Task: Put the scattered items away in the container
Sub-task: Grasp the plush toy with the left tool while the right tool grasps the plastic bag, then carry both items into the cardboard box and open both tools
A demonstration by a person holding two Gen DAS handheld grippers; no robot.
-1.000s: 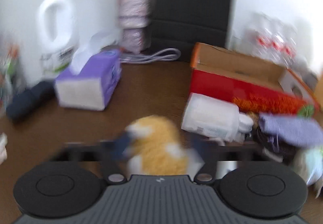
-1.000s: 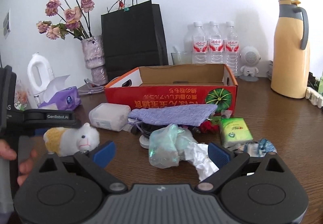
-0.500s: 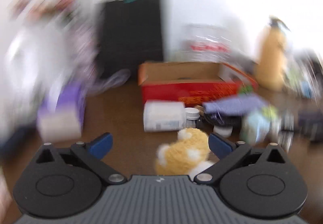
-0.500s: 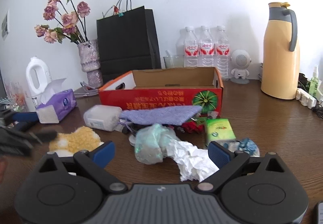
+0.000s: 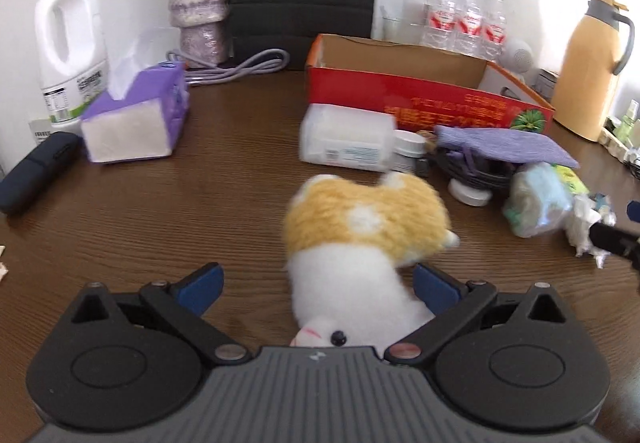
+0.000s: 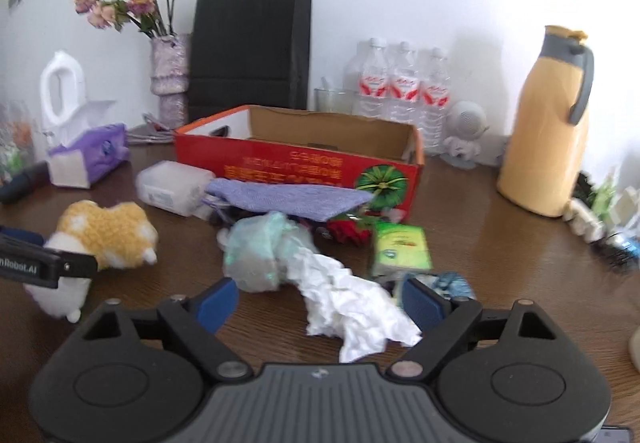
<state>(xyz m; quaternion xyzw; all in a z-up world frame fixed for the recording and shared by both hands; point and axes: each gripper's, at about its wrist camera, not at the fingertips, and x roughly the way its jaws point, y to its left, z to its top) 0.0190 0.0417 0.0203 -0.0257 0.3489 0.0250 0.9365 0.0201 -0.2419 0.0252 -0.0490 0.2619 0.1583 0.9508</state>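
Across the dark brown wooden table [image 5: 140,211], the open red cardboard box [image 6: 304,159] stands at twelve o'clock of the clutter. At its seven o'clock lies the orange-and-white plush toy [image 5: 360,239], flat on the table between the wide-apart jaws of the left gripper [image 5: 320,283], its white end just beside the right pad. The right gripper [image 6: 320,299] has its jaws closing around a crumpled white paper [image 6: 352,311], pads not yet pressing.
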